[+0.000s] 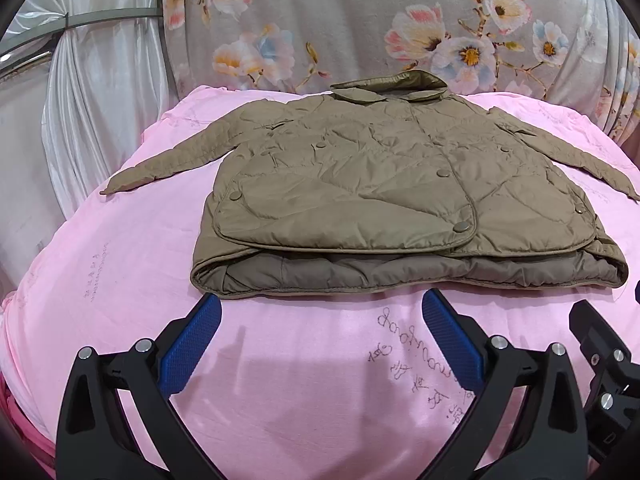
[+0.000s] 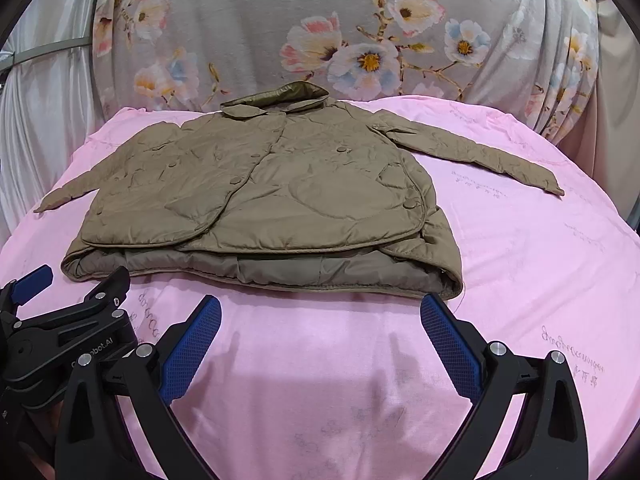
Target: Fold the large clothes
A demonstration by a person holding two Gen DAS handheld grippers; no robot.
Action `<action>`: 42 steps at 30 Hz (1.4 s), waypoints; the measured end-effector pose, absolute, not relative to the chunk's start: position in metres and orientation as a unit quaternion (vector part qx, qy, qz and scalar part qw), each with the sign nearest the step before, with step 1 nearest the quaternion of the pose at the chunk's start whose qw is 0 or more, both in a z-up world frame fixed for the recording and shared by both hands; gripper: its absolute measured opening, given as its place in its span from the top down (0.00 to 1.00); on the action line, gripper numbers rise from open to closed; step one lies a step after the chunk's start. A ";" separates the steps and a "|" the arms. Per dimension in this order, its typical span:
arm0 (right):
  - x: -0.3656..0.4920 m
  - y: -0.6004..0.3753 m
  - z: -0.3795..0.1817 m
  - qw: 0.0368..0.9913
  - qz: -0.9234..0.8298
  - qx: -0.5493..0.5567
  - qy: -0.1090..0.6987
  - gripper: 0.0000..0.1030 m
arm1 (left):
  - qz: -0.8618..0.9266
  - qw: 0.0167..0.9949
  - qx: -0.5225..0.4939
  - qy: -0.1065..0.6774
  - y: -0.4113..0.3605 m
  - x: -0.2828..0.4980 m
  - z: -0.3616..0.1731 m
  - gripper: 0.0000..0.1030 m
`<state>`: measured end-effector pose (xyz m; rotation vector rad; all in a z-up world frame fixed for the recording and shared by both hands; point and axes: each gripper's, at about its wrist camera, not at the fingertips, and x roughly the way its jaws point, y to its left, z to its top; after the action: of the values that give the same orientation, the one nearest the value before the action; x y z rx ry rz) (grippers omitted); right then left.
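Jacket (image 1: 360, 184), olive quilted, front up on pink sheet (image 1: 120, 280), collar (image 1: 392, 84) toward floral cloth (image 1: 340, 20) at back; lower part doubled, rounded fold at near edge, lining showing there; both sleeves (image 2: 480, 152) spread flat to the sides. Judged early: one lengthwise fold apparently in, sleeves and side folds left. Left gripper (image 1: 322, 312) just short of near fold, jaws at full spread, nothing between; right gripper (image 2: 320, 316) likewise wide apart and empty, clear of hem. Left gripper body seen at lower left of right view, marked with partly hidden lettering ending "bot.AI"; faint cursive and small characters on sheet (image 1: 420, 344), not legible; no label visible on jacket.
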<state>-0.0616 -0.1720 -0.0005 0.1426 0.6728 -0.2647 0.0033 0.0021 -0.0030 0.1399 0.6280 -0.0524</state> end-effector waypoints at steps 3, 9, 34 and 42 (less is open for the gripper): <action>-0.061 -0.172 -0.001 0.933 -0.129 0.070 0.329 0.05 | -0.026 0.948 0.068 0.309 0.002 0.003 -0.003 0.05; -0.062 -0.173 -0.001 0.933 -0.133 0.072 0.327 0.05 | -0.026 0.948 0.069 0.310 0.001 0.003 -0.005 0.05; -0.057 -0.179 -0.005 0.924 -0.151 0.076 0.343 0.05 | -0.018 0.942 0.069 0.328 0.002 0.008 -0.010 0.05; -0.054 -0.181 -0.007 0.920 -0.154 0.079 0.351 0.05 | -0.031 0.935 0.080 0.345 -0.004 0.014 -0.014 0.05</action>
<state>-0.0541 -0.1809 -0.0071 0.1630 0.7221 -0.3167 0.0140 -0.0045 -0.0143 0.1627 0.7046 -0.0639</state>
